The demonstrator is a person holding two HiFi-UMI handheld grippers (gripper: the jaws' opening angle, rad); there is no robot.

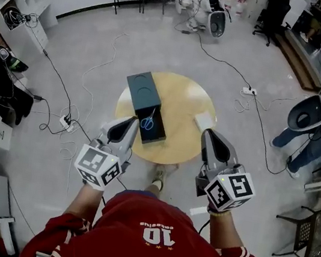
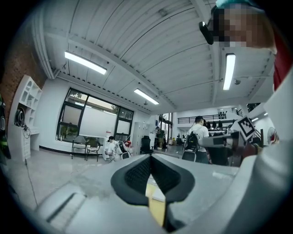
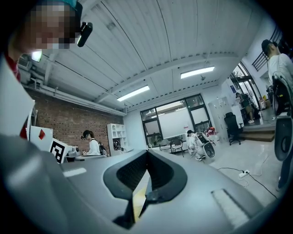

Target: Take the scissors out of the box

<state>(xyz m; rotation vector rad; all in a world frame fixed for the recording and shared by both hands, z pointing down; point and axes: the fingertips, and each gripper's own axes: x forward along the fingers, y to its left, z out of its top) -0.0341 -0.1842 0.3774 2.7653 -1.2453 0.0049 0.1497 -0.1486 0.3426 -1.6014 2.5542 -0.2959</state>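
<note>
Scissors (image 1: 148,121) lie in the box (image 1: 161,132) on desk (image 1: 183,101). Left claw (image 1: 131,121) closed, empty, just beside box. Right claw (image 1: 208,134) looks closed too, empty. Best: spread one claw, lower over blue handles, pinch, lift straight.

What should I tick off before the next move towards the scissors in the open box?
1. The dark rectangular box is open, its dark grey lid off beside it on the round wooden table: ok.
2. The blue-handled scissors show inside the box: ok.
3. The left claw is open to grasp: not ok, shut.
4. The right claw is open: not ok, shut.
5. The scissors lie loose, unfastened: cannot tell.
</note>
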